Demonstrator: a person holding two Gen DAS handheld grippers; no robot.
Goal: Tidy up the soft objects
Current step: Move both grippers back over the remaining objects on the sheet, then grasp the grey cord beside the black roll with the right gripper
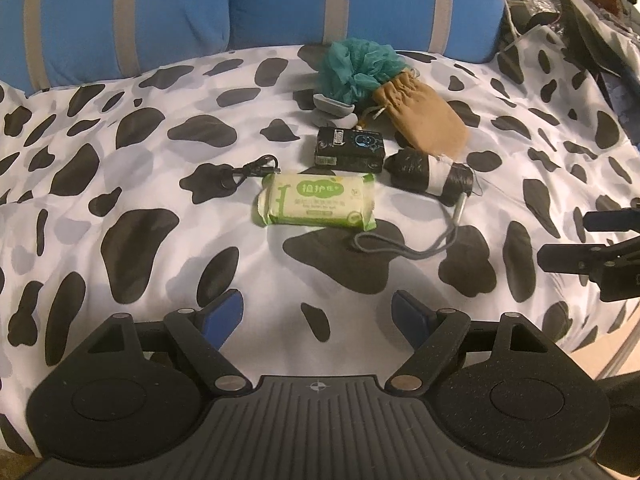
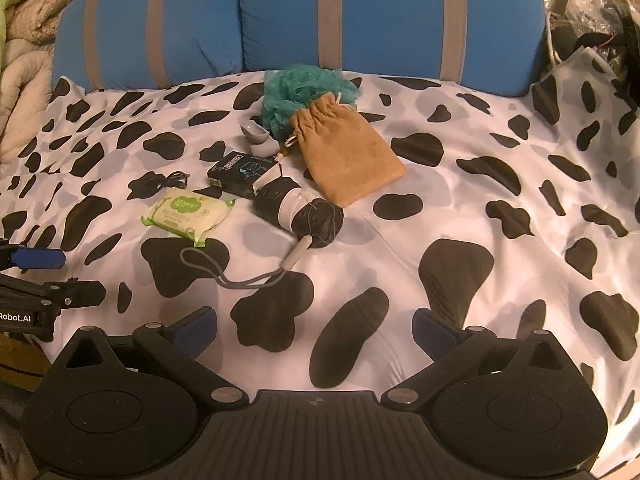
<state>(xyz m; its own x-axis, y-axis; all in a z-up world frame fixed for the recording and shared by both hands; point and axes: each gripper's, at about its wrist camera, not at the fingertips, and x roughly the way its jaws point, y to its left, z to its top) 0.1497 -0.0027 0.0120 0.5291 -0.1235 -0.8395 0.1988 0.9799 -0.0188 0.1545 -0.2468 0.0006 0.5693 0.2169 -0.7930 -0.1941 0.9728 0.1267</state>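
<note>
A cluster of objects lies on the cow-print sheet (image 1: 120,200): a teal mesh loofah (image 1: 356,68) (image 2: 304,90), a tan drawstring pouch (image 1: 424,116) (image 2: 348,156), a green-and-cream wipes pack (image 1: 316,200) (image 2: 186,212), a black box (image 1: 350,148) (image 2: 242,174), a black bag roll (image 1: 432,174) (image 2: 298,212) and a grey lanyard (image 1: 404,248) (image 2: 240,276). My left gripper (image 1: 318,314) is open and empty, short of the wipes pack. My right gripper (image 2: 316,330) is open and empty, nearer than the roll and to its right.
Blue cushions with grey stripes (image 1: 260,4) (image 2: 360,20) back the bed. A black cable (image 1: 244,172) (image 2: 164,180) and a small grey case (image 1: 334,106) (image 2: 258,134) lie by the cluster. Cluttered bags (image 1: 580,8) sit at the right, beige bedding (image 2: 20,60) at the left.
</note>
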